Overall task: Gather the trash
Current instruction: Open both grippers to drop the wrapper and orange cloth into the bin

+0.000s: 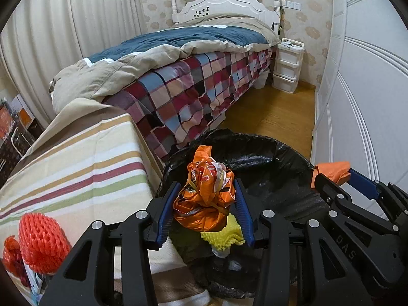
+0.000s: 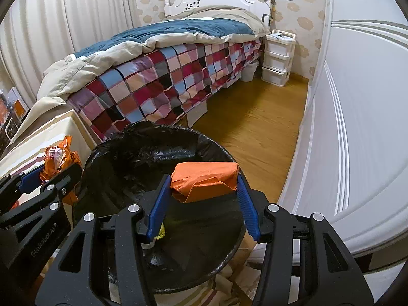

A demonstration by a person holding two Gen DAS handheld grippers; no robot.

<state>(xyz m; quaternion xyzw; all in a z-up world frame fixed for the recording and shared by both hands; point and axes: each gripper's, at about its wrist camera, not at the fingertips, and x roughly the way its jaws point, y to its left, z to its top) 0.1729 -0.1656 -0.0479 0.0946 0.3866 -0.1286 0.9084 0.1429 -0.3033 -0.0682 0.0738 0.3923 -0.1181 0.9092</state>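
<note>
Hovering over the black-lined bin (image 2: pixel 158 153), we hold trash: left gripper (image 1: pixel 206 191) pinching a crumpled orange bag (image 1: pixel 204 199), right gripper (image 2: pixel 204 186) an orange packet (image 2: pixel 204 178). Next, spread fingers to drop.

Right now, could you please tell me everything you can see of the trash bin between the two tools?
The trash bin is round and lined with a glossy black plastic bag, crinkled and folded over its rim. It stands upright on the floor beside the striped cloth, near the foot of the bed. Its inside is dark; a little yellow and white rubbish shows inside. Both tools hold orange rubbish above its opening.
</note>
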